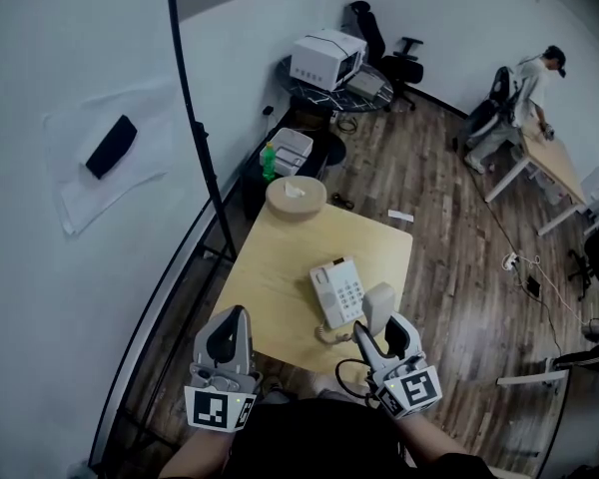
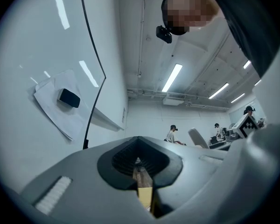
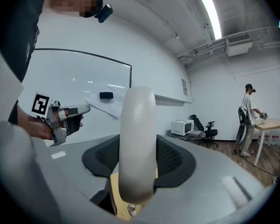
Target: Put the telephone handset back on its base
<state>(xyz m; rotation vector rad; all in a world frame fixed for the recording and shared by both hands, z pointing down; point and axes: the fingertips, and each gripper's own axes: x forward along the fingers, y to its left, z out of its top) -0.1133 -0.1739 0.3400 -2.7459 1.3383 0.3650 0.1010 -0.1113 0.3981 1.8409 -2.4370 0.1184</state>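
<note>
The white telephone base with its keypad lies near the front of the light wooden table. Just right of the base, the white handset stands upright, and my right gripper is shut on it. In the right gripper view the handset fills the gap between the dark pads. A coiled cord runs from the base toward the handset. My left gripper hovers at the table's front left corner, away from the phone. It is shut and holds nothing.
A round tan box sits at the table's far corner. A whiteboard and a black pole stand on the left. Beyond are a microwave on a small table, an office chair, and a person at a desk.
</note>
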